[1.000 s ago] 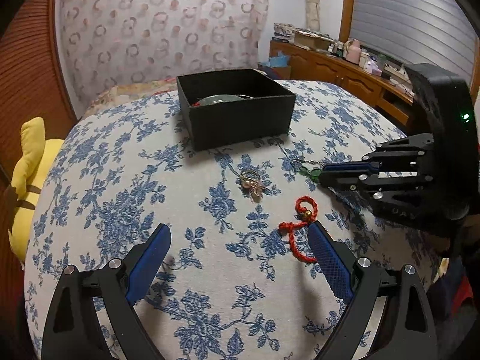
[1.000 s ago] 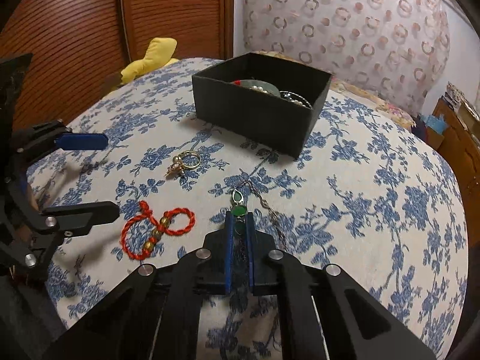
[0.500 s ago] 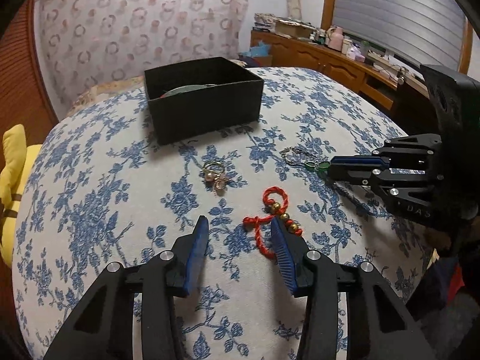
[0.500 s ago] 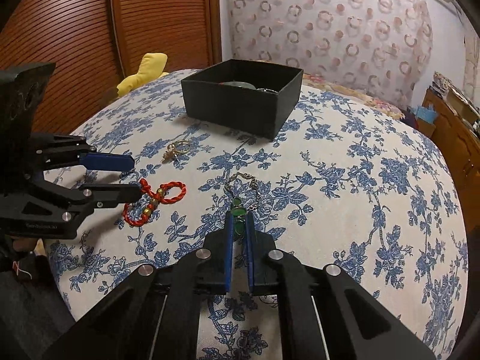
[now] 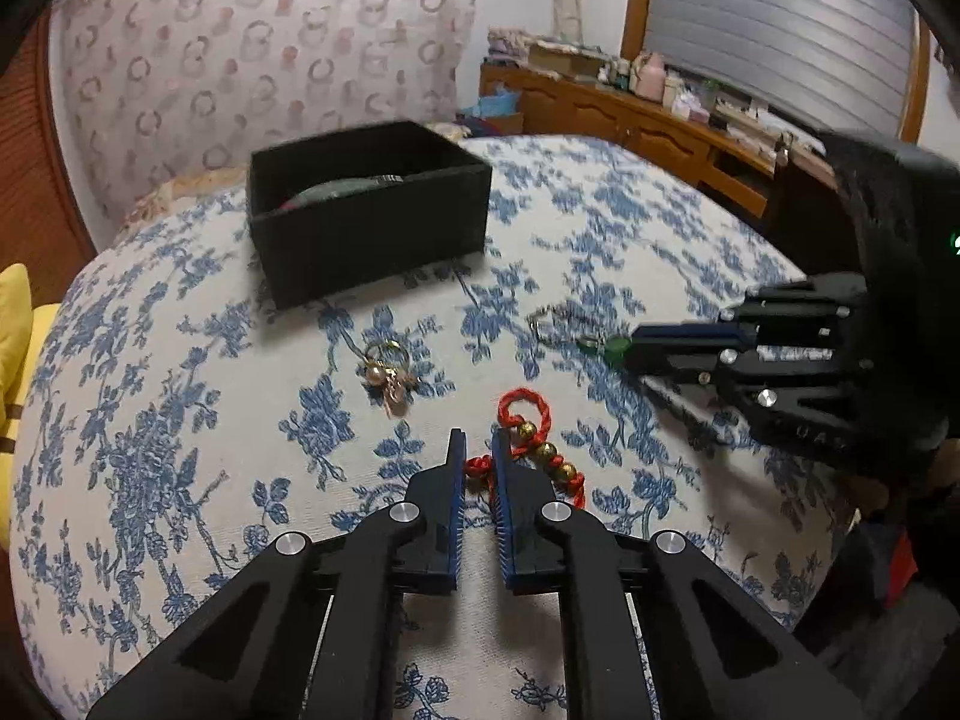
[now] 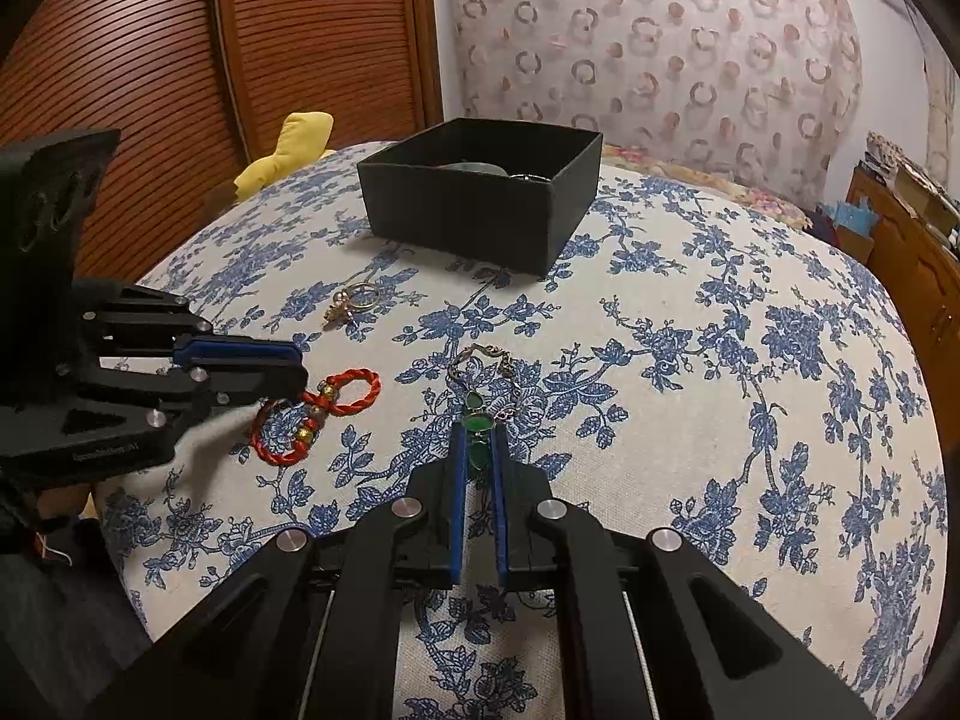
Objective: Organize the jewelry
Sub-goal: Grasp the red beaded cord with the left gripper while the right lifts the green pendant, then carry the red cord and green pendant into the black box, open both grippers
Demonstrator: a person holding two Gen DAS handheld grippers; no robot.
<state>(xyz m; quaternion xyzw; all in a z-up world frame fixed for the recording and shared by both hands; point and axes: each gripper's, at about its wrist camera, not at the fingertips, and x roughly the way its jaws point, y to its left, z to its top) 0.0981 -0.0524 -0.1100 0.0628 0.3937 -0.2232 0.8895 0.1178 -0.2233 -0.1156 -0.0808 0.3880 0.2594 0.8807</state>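
- Left wrist view: left gripper [image 5: 478, 450] fingers just closed onto the red cord bracelet [image 5: 536, 444], lower centre.
- Right gripper [image 6: 478, 441] fingers pinch the green pendant necklace [image 6: 478, 420].

Blue floral cloth [image 5: 180, 420] covers surface. Yellow plush toy [image 6: 288, 150] at its far edge, against brown slatted doors [image 6: 180, 48]. Fabric with ring pattern [image 5: 240, 60] hangs behind. Wooden cabinet [image 5: 630, 114] along wall, cluttered on top; grey roller shutter [image 5: 780, 12] above it.
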